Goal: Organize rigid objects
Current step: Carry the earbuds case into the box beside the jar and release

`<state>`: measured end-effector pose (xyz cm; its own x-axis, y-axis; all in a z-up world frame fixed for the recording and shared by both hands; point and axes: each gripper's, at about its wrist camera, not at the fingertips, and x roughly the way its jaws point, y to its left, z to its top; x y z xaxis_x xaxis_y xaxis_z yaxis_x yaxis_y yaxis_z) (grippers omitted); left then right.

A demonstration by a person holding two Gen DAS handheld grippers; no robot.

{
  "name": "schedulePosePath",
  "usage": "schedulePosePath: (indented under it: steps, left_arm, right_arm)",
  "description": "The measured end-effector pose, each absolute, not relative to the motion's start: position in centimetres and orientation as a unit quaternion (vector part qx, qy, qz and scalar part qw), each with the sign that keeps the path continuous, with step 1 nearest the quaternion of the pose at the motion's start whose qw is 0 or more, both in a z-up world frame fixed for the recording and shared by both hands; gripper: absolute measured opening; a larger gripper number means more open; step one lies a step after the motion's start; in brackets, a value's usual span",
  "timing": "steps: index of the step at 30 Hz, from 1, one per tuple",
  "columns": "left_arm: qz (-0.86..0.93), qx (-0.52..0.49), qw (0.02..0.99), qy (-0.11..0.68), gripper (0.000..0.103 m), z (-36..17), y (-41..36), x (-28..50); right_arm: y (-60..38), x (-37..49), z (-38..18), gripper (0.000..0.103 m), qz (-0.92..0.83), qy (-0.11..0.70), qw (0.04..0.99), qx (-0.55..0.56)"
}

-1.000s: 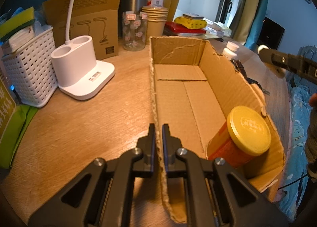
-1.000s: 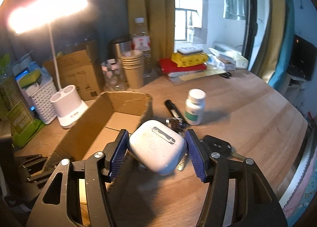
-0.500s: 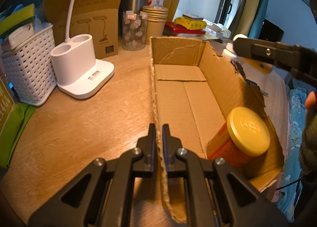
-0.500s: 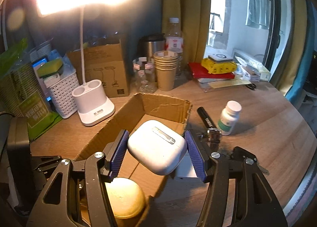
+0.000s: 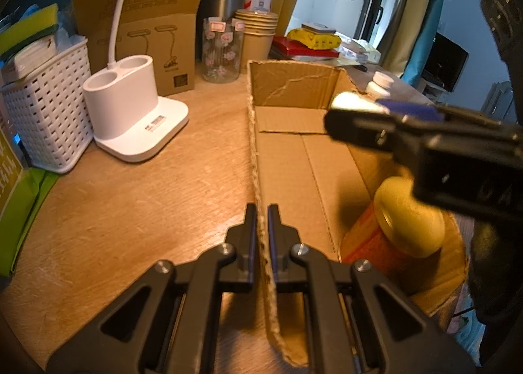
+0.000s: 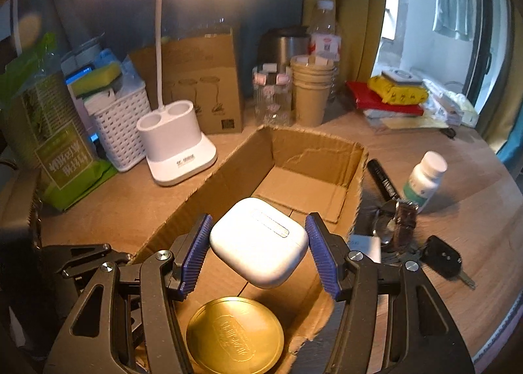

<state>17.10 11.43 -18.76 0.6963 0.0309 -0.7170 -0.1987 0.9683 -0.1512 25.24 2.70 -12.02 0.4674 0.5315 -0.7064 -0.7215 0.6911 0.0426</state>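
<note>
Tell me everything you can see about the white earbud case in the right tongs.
The white earbud case is a glossy, rounded plastic box with a metallic hinge strip along one side. It hangs tilted between the blue ribbed pads of the right tongs, which clamp its two sides. It is held in the air above the open brown cardboard box, just past the yellow-lidded jar; only the pads touch it.

White earbud case (image 6: pixel 260 240) — above cardboard box (image 6: pixel 313 152)

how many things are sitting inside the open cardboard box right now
1: an orange jar with a yellow lid stands at the near end of the brown cardboard box. The white earbud case is held above it by the right gripper, not inside yet.
</note>
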Motion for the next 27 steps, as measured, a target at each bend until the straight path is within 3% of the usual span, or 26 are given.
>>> schedulePosePath:
  steps: [27]
  left_arm:
    - [0.066, -0.107, 0.916, 0.381, 0.006, -18.6, 11.3, 17.0]
  right_arm:
    - [2.8, 23.3, -13.7, 0.062, 0.382, 0.404, 0.817, -0.156]
